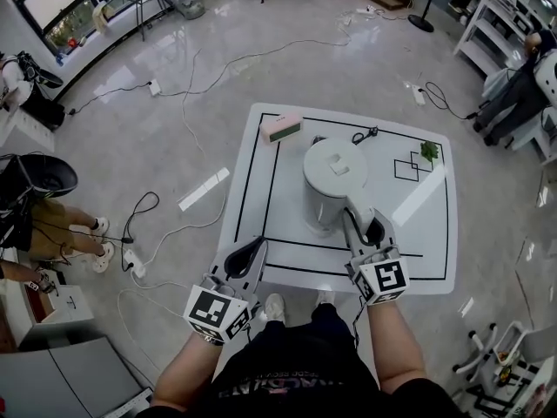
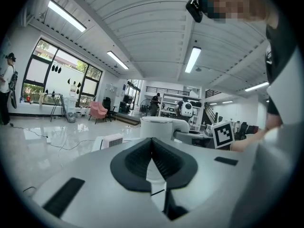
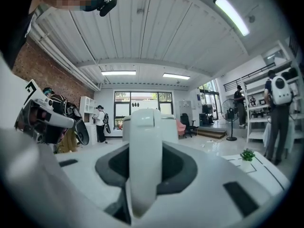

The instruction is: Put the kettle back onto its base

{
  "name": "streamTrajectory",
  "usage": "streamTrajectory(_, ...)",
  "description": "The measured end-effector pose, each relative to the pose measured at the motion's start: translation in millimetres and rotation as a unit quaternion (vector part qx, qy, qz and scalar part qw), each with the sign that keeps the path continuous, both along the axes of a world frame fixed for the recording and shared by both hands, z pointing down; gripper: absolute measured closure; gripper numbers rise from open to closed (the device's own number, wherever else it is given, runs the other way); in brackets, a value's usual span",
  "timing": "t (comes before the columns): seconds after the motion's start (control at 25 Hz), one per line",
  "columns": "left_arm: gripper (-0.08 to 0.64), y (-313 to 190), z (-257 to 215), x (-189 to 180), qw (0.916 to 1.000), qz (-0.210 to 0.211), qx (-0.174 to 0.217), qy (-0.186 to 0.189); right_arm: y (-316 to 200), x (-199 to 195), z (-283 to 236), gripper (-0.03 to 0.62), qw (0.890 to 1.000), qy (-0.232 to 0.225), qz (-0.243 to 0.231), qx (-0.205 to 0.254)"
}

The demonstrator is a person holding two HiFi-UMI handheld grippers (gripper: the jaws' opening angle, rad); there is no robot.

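A white kettle (image 1: pixel 333 179) stands upright in the middle of the white table (image 1: pixel 252 190); whether a base lies under it I cannot tell. My right gripper (image 1: pixel 361 226) is shut on the kettle's handle (image 3: pixel 145 160), which fills the gap between its jaws in the right gripper view. My left gripper (image 1: pixel 258 245) is shut with nothing in it, at the table's front edge, left of the kettle and apart from it. In the left gripper view the kettle (image 2: pixel 159 127) shows beyond the closed left gripper (image 2: pixel 152 149).
A pink-and-white clock box (image 1: pixel 280 129) lies at the table's far left. A small green plant (image 1: pixel 429 151) and a black cable (image 1: pixel 364 135) sit at the far right. Cables trail over the floor (image 1: pixel 174 77). A seated person (image 1: pixel 52 225) is at the left.
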State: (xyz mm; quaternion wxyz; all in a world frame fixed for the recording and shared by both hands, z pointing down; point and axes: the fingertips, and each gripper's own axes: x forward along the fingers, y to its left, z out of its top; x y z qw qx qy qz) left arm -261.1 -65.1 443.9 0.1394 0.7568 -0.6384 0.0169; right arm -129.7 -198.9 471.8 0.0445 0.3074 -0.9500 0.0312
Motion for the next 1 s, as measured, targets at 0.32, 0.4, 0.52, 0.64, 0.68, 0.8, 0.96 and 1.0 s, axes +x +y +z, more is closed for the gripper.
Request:
streamTrajectory(0.32, 0.555, -2, 8, -1, 0.9999, 0.005, -0.002, 0.009, 8, 5, 4, 0.480, 1.000, -0.004, 0.012, 0.007)
streamTrajectory(0.4, 0.555, -2, 9, 0, 0.9999, 0.007, -0.002, 0.011, 11, 5, 4, 0.480, 1.000, -0.002, 0.016, 0.011)
streamTrajectory(0.52, 0.555, -4, 7, -2, 0.9999, 0.010, -0.001, 0.012, 13, 6, 3, 0.480, 1.000, 0.001, 0.014, 0.016)
streamTrajectory(0.64, 0.555, -6, 8, -5, 0.9998, 0.011, -0.002, 0.013, 12, 7, 3, 0.480, 1.000, 0.003, 0.010, 0.017)
streamTrajectory(0.68, 0.555, -6, 9, -6, 0.9998, 0.011, -0.003, 0.014, 12, 8, 3, 0.480, 1.000, 0.001, 0.011, 0.016)
streamTrajectory(0.8, 0.555, -6, 10, -8, 0.9998, 0.012, -0.005, 0.015, 12, 8, 2, 0.479, 1.000, -0.003, 0.018, 0.014)
streamTrajectory(0.96, 0.555, -7, 10, -10, 0.9998, 0.011, -0.005, 0.016, 14, 8, 2, 0.480, 1.000, -0.002, 0.025, 0.016)
streamTrajectory(1.0, 0.555, -7, 11, -10, 0.9998, 0.010, -0.006, 0.016, 14, 8, 4, 0.480, 1.000, -0.001, 0.027, 0.014)
